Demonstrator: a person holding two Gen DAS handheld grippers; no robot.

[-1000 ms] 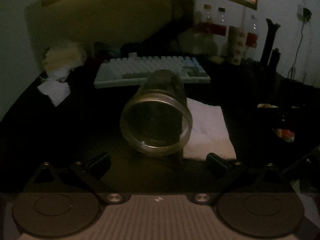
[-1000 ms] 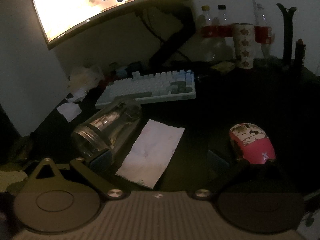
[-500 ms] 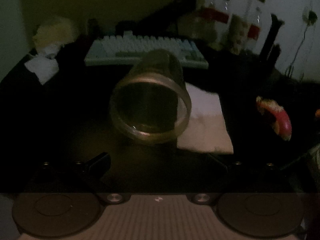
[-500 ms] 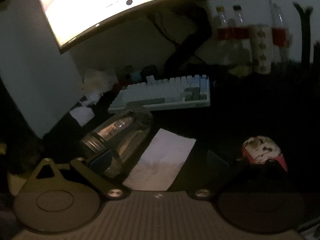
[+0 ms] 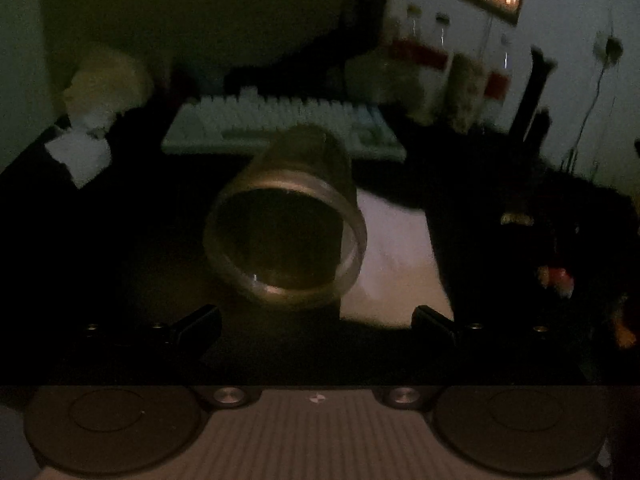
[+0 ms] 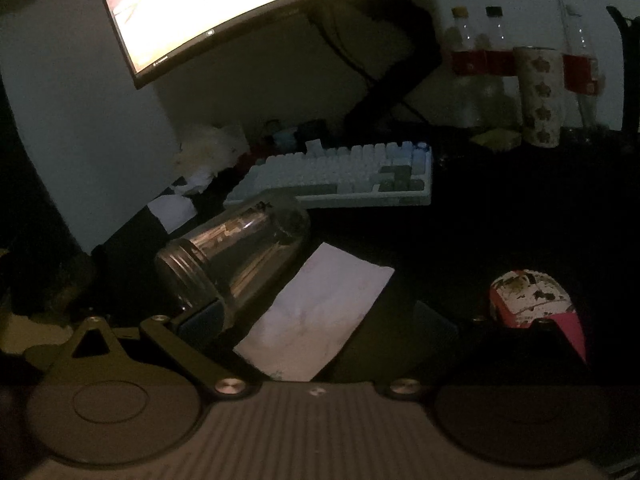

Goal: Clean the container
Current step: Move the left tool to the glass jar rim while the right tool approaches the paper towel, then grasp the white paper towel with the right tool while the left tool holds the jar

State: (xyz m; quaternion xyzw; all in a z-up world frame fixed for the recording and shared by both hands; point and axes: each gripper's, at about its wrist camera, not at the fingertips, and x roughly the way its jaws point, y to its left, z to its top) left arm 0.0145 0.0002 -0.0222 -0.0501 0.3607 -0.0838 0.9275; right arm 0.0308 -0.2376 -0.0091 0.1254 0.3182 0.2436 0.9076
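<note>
A clear glass jar (image 5: 286,224) lies on its side on the dark desk, its threaded mouth facing the left wrist camera. It also shows in the right wrist view (image 6: 236,256), mouth toward the lower left. A white paper towel (image 5: 394,264) lies flat just right of the jar and shows in the right wrist view (image 6: 316,316) too. My left gripper (image 5: 316,320) is open and empty, just short of the jar's mouth. My right gripper (image 6: 316,320) is open and empty over the towel, its left finger (image 6: 200,316) close to the jar's side.
A white keyboard (image 6: 340,176) lies behind the jar under a lit curved monitor (image 6: 256,4). A pink mouse (image 6: 536,300) sits at the right. Bottles (image 6: 476,60) and a patterned cup (image 6: 540,96) stand at the back right. Crumpled tissues (image 6: 208,152) lie at the back left.
The left gripper has dipped and come back a little nearer the jar's mouth. The right gripper has moved forward and left, toward the towel and jar. The jar and towel have not moved.
</note>
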